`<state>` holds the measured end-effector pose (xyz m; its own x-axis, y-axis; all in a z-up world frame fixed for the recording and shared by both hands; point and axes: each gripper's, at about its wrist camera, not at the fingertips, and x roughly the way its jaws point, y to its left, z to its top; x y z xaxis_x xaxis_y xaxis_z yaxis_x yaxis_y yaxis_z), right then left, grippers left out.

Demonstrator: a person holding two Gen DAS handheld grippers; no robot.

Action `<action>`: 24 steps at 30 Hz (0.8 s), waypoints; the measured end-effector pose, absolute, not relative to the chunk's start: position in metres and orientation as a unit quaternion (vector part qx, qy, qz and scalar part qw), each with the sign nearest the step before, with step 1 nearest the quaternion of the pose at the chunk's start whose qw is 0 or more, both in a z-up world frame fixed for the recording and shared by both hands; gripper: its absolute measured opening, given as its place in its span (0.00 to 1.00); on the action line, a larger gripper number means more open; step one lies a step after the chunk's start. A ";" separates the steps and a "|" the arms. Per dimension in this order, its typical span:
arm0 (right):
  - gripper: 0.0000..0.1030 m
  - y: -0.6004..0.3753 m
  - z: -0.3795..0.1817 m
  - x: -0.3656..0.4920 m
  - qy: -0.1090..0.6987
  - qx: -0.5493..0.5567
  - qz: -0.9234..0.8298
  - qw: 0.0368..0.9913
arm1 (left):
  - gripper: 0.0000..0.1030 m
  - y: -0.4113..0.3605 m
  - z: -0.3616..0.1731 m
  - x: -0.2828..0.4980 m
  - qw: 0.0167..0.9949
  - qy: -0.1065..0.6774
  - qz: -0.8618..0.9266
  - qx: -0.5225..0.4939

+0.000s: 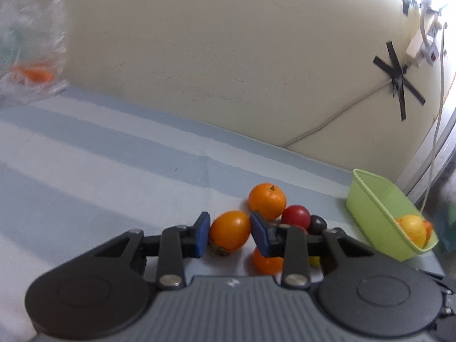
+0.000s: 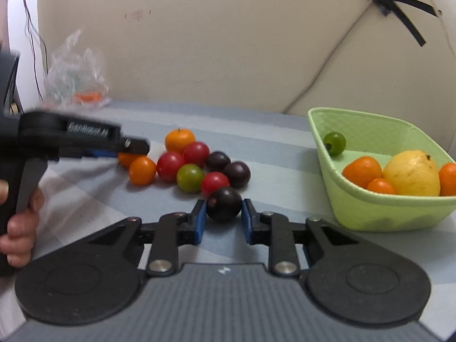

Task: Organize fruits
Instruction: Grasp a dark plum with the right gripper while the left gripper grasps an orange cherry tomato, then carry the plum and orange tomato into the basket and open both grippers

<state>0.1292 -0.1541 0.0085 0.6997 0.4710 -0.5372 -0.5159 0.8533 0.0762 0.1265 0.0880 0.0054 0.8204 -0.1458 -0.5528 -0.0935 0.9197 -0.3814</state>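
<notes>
1. Left gripper (image 1: 229, 235): blue pads closed on a glossy orange oval fruit (image 1: 230, 230) with a dry brown calyx underneath. Both pads touch its sides. It sits at the left end of the loose fruit pile on the striped blue-grey tablecloth (image 1: 99, 154).
2. Right gripper (image 2: 223, 217): jaws nearly closed around a dark purple round plum (image 2: 224, 203) at the near edge of the pile. The left pad touches it; contact on the right pad isn't clear. I'd call it gripped, but only marginally.
3. Target: the light green plastic basket (image 2: 379, 196), on the cloth to the right of the pile, near the wall. It already holds a yellow lemon-like fruit (image 2: 411, 173), several small orange fruits and one green tomato (image 2: 335, 143).
4. For a good lift, go straight up before moving sideways. A red tomato (image 2: 214, 183) touches the plum from behind, and a small round orange (image 1: 267, 201) sits right behind the oval fruit. Dragging would probably scatter the round fruit.
5. Both pieces are smooth and round, so hold firm, keep the pads centred and don't roll the wrist.
6. Room: the right gripper has a clear stretch of cloth to the basket's near rim. The left has to cross over the pile, so sending the right one first looks better.
7. Edges: the basket wall is tall, so clear the rim and release low. A crumpled clear plastic bag (image 2: 75, 77) sits far left, out of the way.
</notes>
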 end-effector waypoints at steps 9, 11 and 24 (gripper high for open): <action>0.28 -0.187 0.007 0.072 0.266 -0.020 0.272 0.925 | 0.30 0.097 0.013 0.047 0.930 0.276 -0.073 -0.230; 0.29 -0.191 0.006 0.062 0.269 -0.028 0.277 0.922 | 0.30 0.085 0.013 0.036 0.928 0.282 -0.094 -0.226; 0.43 -0.190 0.002 0.048 0.271 -0.052 0.283 0.919 | 0.39 0.026 0.006 0.016 0.938 0.296 -0.113 -0.142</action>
<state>0.0480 -0.1899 0.0021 0.6928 0.4918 -0.5274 -0.5478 0.8345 0.0586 0.0163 0.0256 0.0057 0.7989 -0.2962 -0.5235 0.1275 0.9339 -0.3339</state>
